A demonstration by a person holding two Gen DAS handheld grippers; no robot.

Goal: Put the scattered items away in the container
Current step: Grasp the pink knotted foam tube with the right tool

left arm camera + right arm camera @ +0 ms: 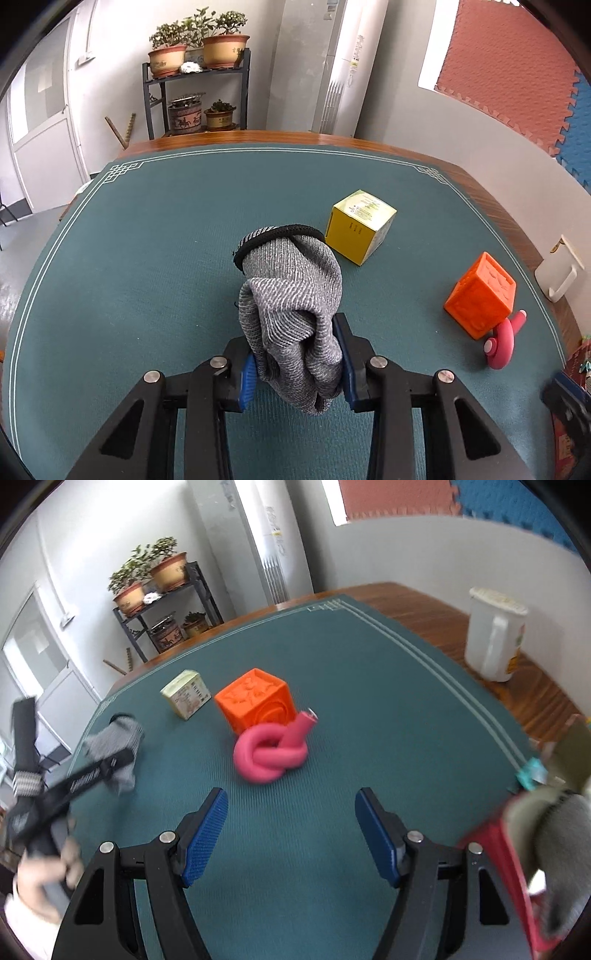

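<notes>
My left gripper is shut on a grey knitted glove, held above the green mat; the glove also shows in the right wrist view. A yellow box, an orange cube and a knotted pink tube lie on the mat. My right gripper is open and empty, a little short of the pink tube. A red container with grey and olive fabric in it sits at the right edge.
A white lidded jug stands on the wooden table edge at the far right. A plant shelf and a tall air conditioner stand beyond the table. The green mat covers most of the tabletop.
</notes>
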